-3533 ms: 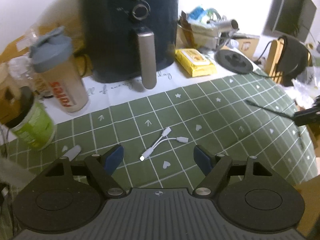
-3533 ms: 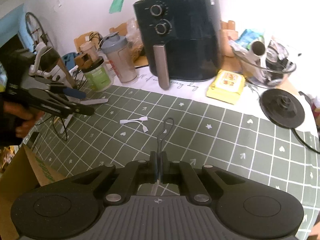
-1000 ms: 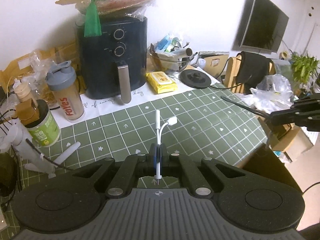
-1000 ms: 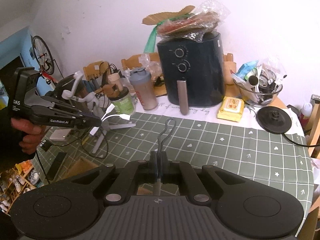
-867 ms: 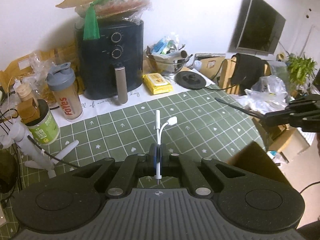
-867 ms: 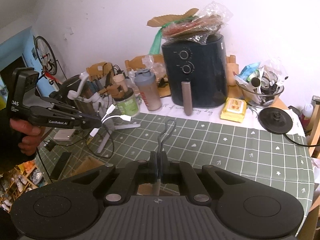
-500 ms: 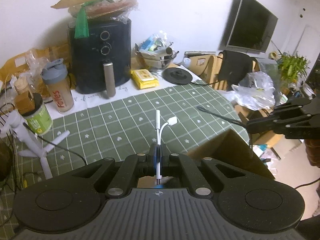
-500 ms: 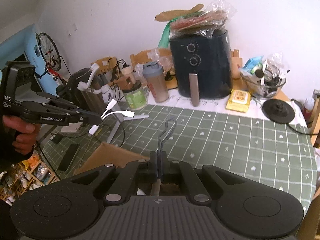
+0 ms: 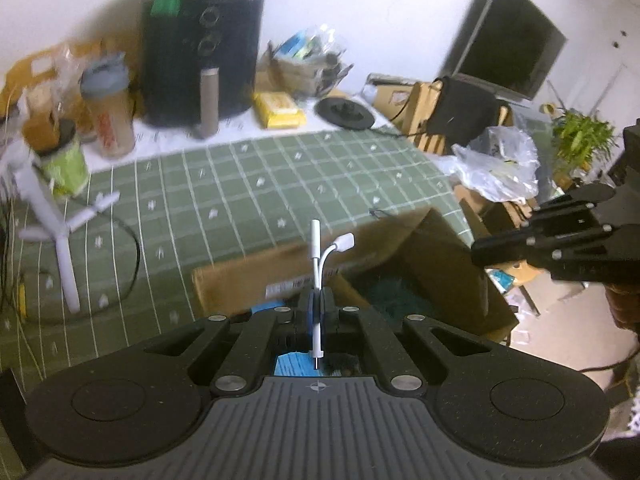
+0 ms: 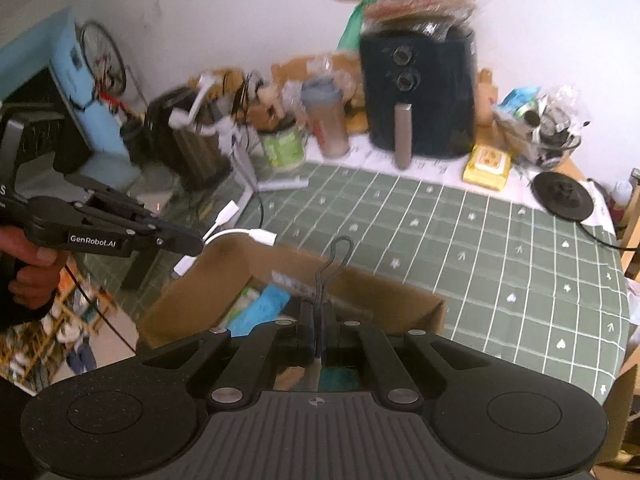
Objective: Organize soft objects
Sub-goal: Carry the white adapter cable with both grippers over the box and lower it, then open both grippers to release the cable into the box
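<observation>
My left gripper (image 9: 316, 300) is shut on a white Y-shaped adapter cable (image 9: 322, 256), whose two plugs stick up in front of it. It also shows in the right wrist view (image 10: 228, 232), at the tip of the left gripper (image 10: 192, 246). My right gripper (image 10: 318, 316) is shut on a thin dark looped cord (image 10: 334, 264). Both grippers hang over an open cardboard box (image 9: 436, 264) beside the table; the box (image 10: 400, 300) holds blue items. The right gripper shows in the left wrist view (image 9: 480, 248).
The green checked tablecloth (image 9: 240, 184) carries a black air fryer (image 9: 200, 60), a shaker bottle (image 9: 108, 116), a green jar (image 9: 66, 160), a yellow pack (image 9: 280, 110), a black round base (image 9: 346, 112) and a white stand (image 9: 60, 232) with a black wire.
Both grippers have pulled back off the table and now hang over the open cardboard box, each still holding its cable. The view is blurred by motion.
</observation>
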